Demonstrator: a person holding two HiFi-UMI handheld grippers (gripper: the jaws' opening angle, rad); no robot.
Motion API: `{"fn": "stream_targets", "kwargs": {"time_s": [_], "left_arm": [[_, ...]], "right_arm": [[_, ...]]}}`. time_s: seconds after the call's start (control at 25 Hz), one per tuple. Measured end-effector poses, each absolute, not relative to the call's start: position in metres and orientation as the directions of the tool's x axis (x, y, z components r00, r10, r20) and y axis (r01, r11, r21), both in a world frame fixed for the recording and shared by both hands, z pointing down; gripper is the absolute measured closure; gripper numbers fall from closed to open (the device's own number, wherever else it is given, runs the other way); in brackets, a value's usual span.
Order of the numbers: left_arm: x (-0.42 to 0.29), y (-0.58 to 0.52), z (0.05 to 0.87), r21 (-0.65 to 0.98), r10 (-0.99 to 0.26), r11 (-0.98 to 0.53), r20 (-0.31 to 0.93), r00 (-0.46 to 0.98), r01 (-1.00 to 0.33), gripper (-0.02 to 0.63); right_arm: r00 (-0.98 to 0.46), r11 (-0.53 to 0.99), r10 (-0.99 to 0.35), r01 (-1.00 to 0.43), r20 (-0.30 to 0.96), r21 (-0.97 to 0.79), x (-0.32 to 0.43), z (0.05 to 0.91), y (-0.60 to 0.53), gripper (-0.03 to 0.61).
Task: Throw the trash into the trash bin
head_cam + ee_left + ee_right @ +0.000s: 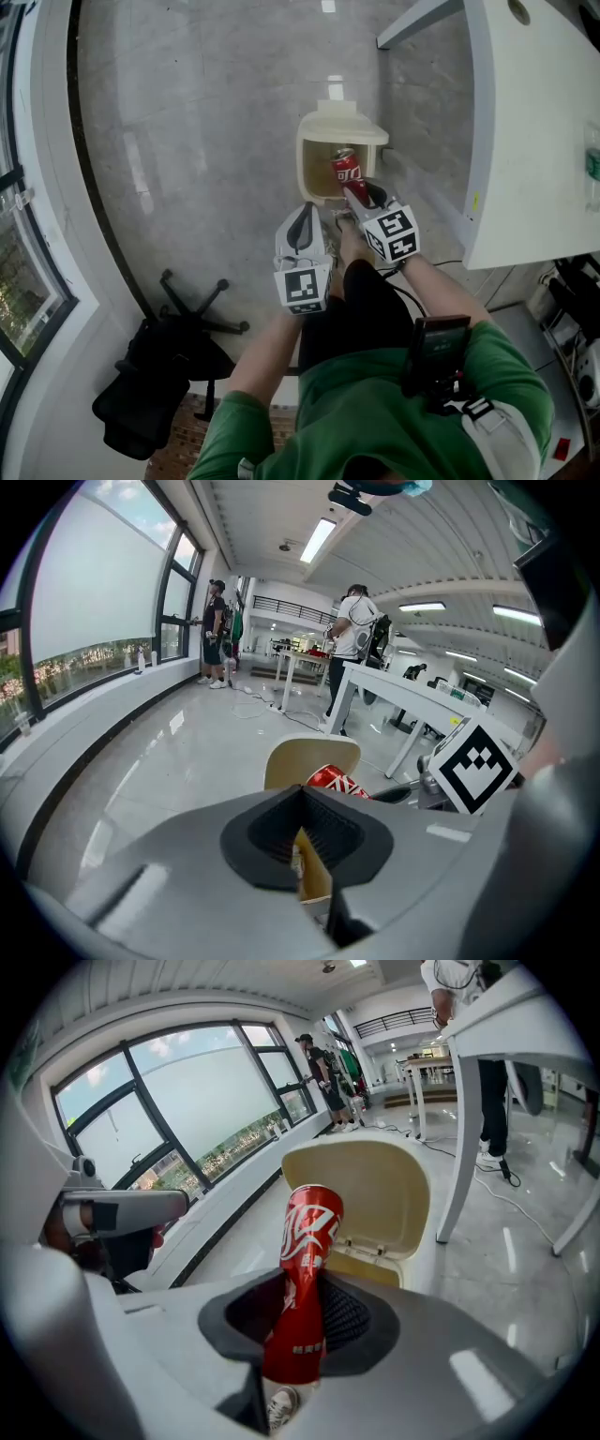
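The cream bin (342,124) stands with its lid up; the inside is dim and shows no contents. The right gripper (361,197) clamps a red can (348,172) over the bin's mouth. The left gripper (305,217) is clenched and empty. Bare floor (206,112) lies to the left and a bench (534,112) to the right. The can's white script is unreadable.

You are holding a red can (349,172) in your right gripper (361,192), with its top reaching over the open cream trash bin (314,127). Your left gripper (303,217) is hovering just beside the right one. A black office chair (159,375) is standing at lower left, and a white table (525,141) is showing at right.
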State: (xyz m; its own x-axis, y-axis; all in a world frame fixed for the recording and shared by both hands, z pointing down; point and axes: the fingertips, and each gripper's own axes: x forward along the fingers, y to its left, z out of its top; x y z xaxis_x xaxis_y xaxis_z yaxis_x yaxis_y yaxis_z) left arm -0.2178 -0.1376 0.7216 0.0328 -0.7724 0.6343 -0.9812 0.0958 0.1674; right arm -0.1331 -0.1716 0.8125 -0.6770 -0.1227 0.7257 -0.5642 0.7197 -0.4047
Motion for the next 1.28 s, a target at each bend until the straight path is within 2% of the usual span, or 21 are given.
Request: {"fn": "stream_targets", "kwargs": {"time_s": [0.88,1.28], "left_arm": [[-0.235,-0.111,0.827,0.216,-0.725,0.215,0.689,-0.007,-0.952,0.607],[-0.244,-0.102,0.841,0.234,-0.726,0.274,0.686,-0.041,-0.933,0.607]], "right_arm": [[-0.554,0.713,-0.014,-0.589,0.832,-0.380,-0.158,0.969,-0.170,0.471],[-0.519,0.721,0.011,-0.588,0.855,-0.366,-0.168,1.001,-0.175,0.471]]}}
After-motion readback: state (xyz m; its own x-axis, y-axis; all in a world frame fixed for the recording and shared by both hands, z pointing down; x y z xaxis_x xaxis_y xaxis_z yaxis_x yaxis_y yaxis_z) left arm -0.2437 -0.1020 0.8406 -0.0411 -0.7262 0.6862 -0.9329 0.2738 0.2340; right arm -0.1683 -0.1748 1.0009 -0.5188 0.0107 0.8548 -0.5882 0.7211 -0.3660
